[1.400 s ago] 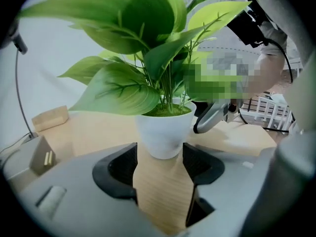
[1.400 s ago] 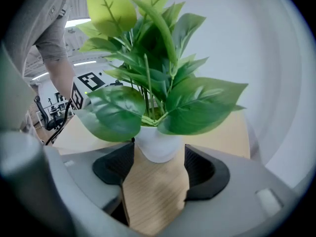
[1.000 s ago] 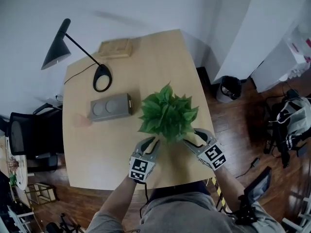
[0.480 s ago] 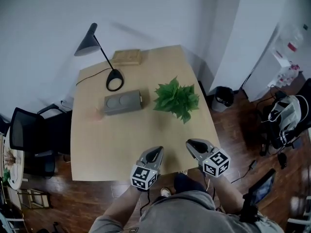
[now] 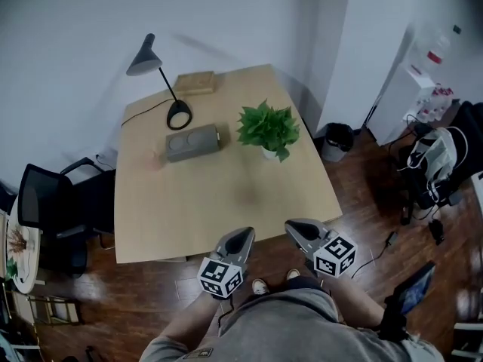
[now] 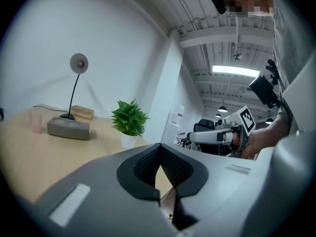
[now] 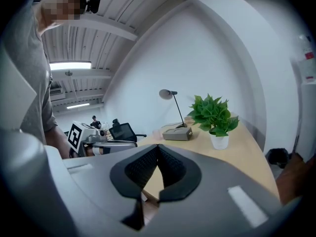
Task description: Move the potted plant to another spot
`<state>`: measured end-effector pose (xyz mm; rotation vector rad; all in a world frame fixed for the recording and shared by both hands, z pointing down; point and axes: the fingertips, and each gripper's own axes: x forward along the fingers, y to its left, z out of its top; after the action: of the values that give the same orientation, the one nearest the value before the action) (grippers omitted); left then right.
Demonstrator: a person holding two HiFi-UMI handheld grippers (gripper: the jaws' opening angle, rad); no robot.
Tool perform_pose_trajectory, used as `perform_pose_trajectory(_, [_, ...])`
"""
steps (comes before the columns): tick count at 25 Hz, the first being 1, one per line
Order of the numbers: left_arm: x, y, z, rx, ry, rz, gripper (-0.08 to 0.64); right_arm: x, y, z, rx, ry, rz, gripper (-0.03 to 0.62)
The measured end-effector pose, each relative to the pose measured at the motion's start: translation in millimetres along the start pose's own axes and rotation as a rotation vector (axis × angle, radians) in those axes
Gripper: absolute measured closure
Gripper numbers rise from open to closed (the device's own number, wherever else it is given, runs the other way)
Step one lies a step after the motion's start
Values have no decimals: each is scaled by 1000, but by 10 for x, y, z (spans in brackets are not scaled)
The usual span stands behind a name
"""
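Observation:
The potted plant (image 5: pixel 268 129), green leaves in a small white pot, stands upright on the wooden table (image 5: pixel 226 202) toward its far right side. It also shows in the left gripper view as the plant (image 6: pixel 129 118) and in the right gripper view as the plant (image 7: pixel 214 113). Both grippers hover in front of the table's near edge, well short of the plant. My left gripper (image 5: pixel 240 237) is shut and empty, its jaws meeting at the left gripper's tip (image 6: pixel 160 146). My right gripper (image 5: pixel 295 228) has just been closing and is shut with nothing between its jaws, as the right gripper's tip (image 7: pixel 158 146) shows.
A black desk lamp (image 5: pixel 151 59), a grey box with two round dimples (image 5: pixel 193 141), a wooden box (image 5: pixel 195 82) and a pinkish cup (image 5: pixel 156 161) share the table. A black chair (image 5: pixel 53 210) stands at the left; a dark bin (image 5: pixel 335 138) and bags (image 5: pixel 430 164) are on the floor at the right.
Both grippers left the sides of the plant's pot and drew back past the table's near edge, closing their jaws. The plant stays on the table.

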<state>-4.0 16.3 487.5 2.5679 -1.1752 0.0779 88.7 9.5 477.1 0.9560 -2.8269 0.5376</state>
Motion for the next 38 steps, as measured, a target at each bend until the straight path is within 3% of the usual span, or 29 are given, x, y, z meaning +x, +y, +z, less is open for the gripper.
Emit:
perform_pose_trajectory(5, [-88,-144,-24,-26,-10,32,558,-170,143,80,-8,-12,36,586])
perform_pose_trajectory(13, [-28,-409,48,-1,-43,48,558,-442,91,108,-6,-41,57,586])
perform_pose_trajectory(38, [-129,-514,130,28,-59,77,558,-535,203,148,-29,-51,107,586])
